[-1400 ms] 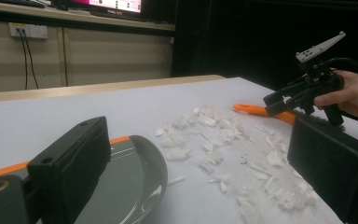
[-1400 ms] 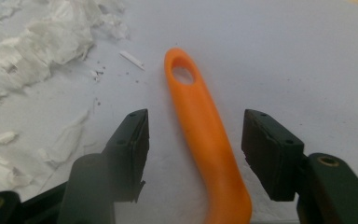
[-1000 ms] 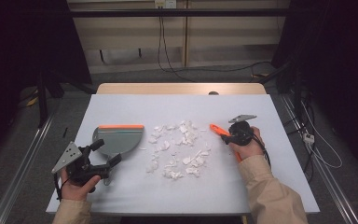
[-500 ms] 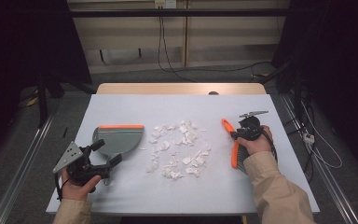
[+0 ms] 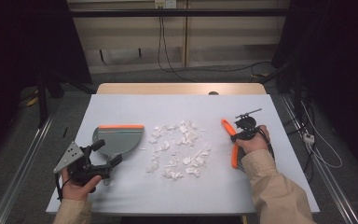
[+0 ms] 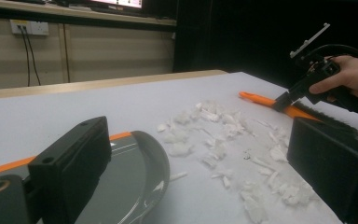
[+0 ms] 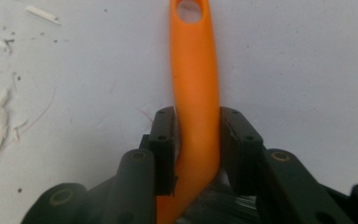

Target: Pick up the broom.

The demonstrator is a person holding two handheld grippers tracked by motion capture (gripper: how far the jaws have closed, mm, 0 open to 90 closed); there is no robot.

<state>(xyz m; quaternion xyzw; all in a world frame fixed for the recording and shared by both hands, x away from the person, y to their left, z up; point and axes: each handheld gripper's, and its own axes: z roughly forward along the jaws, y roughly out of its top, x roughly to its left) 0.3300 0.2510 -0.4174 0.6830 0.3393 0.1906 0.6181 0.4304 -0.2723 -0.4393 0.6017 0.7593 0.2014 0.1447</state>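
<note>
- Looked over all three views and honestly there's nothing readable anywhere: no words, brand names, numbers or signs.
- The orange brush handle [image 7: 196, 93], centre of the right gripper view, is plain, no logo or print.
- The grey dustpan [image 5: 116, 139], left of centre in the high view, carries no label I can make out.
- The black jaw blocks in the gripper views show screw holes but no markings.
- The wall sockets [image 6: 28, 28], upper left of the left gripper view, are too small and blurry to show any lettering.
- The bright strip at the top edge of that view is too cropped to read.
</note>
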